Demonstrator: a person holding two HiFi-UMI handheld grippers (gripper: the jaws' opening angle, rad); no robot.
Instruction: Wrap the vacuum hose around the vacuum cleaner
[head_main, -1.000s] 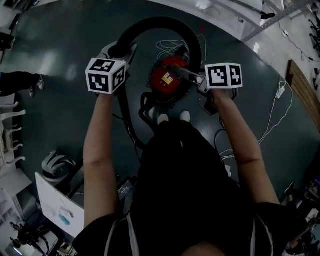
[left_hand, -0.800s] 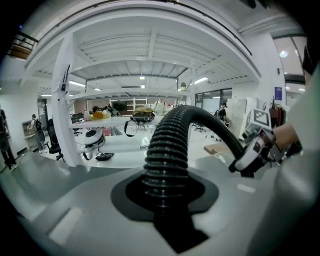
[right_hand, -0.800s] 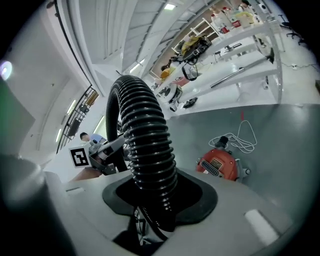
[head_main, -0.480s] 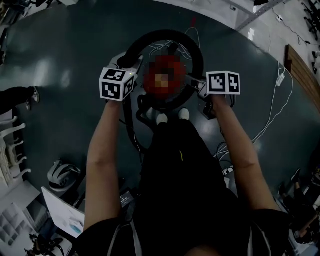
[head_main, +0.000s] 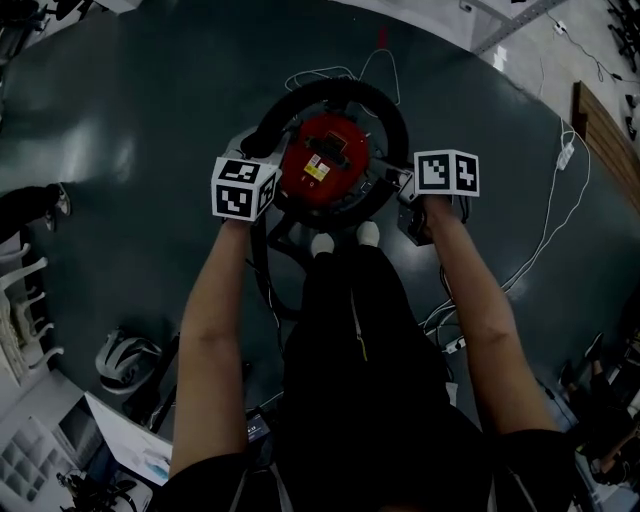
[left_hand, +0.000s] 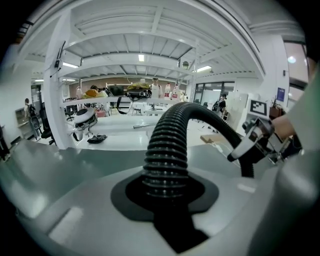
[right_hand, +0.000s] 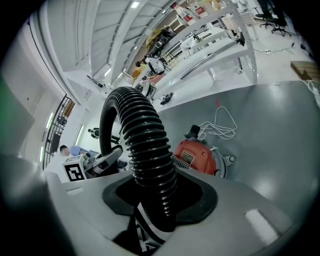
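The red vacuum cleaner (head_main: 325, 160) stands on the dark floor just beyond the person's feet. A black ribbed hose (head_main: 340, 92) arcs round its far side from one gripper to the other. My left gripper (head_main: 260, 143) is shut on the hose at the vacuum's left; the ribbed hose (left_hand: 167, 150) rises straight out of its jaws. My right gripper (head_main: 392, 180) is shut on the hose at the vacuum's right. In the right gripper view the hose (right_hand: 147, 155) curves up and over to the left gripper (right_hand: 97, 162), with the vacuum cleaner (right_hand: 197, 157) beneath the arc.
A white cable (head_main: 335, 75) lies coiled on the floor beyond the vacuum; another white cable (head_main: 555, 205) trails at the right. A wooden board (head_main: 600, 140) is at far right. A headset-like object (head_main: 125, 355) and papers lie at lower left. A bystander's shoe (head_main: 45, 200) is at left.
Both grippers have come down with the hose, and the loop has dropped from above the vacuum cleaner to sit close round its body.
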